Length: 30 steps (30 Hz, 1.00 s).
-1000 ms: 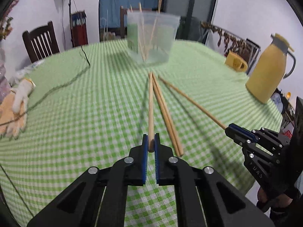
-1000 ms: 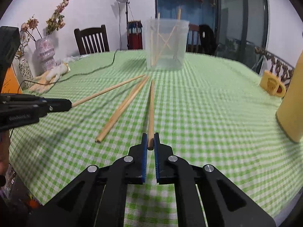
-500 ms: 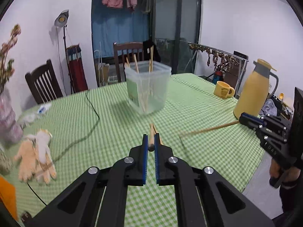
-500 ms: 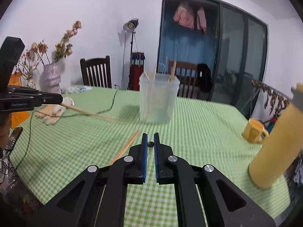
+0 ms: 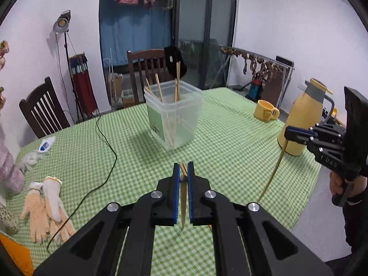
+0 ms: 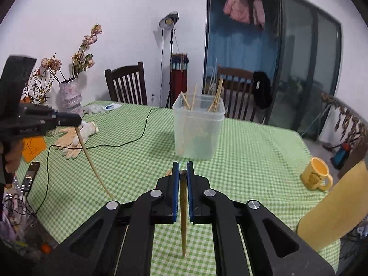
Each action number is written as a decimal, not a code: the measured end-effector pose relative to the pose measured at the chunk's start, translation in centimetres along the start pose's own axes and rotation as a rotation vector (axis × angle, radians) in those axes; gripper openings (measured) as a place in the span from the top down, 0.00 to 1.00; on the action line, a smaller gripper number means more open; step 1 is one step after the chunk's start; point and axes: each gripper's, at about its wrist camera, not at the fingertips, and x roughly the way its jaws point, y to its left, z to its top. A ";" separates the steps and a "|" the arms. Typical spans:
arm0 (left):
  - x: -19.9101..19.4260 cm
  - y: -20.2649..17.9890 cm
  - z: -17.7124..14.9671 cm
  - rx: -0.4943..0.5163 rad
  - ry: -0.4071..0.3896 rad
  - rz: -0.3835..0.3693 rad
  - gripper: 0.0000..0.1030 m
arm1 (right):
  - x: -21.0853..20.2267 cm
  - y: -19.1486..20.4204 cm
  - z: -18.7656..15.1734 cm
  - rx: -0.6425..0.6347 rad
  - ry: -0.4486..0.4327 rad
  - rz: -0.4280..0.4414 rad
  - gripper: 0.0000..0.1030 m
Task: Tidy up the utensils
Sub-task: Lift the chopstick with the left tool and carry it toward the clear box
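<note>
Left tool [image 5: 183,172] clamped on a wooden chopstick [image 5: 183,204], held by its thick end between the blue pads; shaft hanging down past the tool body, tip free of the green checked desk [image 5: 230,142]. Seen from the right wrist as a black tool at the left of frame, chopstick drooping from its tip toward the cloth. Right tool [image 6: 182,174] likewise clamped on a second chopstick [image 6: 183,218], thick end pinched between the pads, shaft pointing down and clear of the cloth. Seen from the left wrist at the right of frame, beyond the desk's right edge, gripped by a hand [image 5: 340,184], chopstick dangling below the pads.

Beyond both tools, toward the desk's far edge, a clear plastic container [image 5: 174,119] standing upright with several chopsticks leaning inside, their ends above the rim. More chopstick ends lying on the cloth just in front of the left tool's pads, mostly hidden; how many, impossible to tell.

Near the desk's right edge, a yellow mug [image 5: 265,113] and, just beside it, a yellow thermos [image 5: 303,119]. Toward the left edge, a pair of work gloves [image 5: 46,209], a pink vase [image 6: 70,96] with dried flowers, and a black cable [image 5: 108,142] trailing across the cloth. Dark wooden chairs along the far side.
</note>
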 end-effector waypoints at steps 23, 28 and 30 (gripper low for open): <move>5.1 1.9 10.4 0.042 0.003 -0.032 0.97 | 4.6 -3.8 11.7 0.041 0.043 0.103 0.93; 4.3 2.3 16.2 0.016 -0.058 -0.050 0.97 | 5.4 -4.7 17.0 0.017 0.002 0.066 0.93; 4.1 2.3 18.9 0.028 -0.089 -0.043 0.97 | 5.8 -5.0 19.4 0.012 -0.012 0.057 0.93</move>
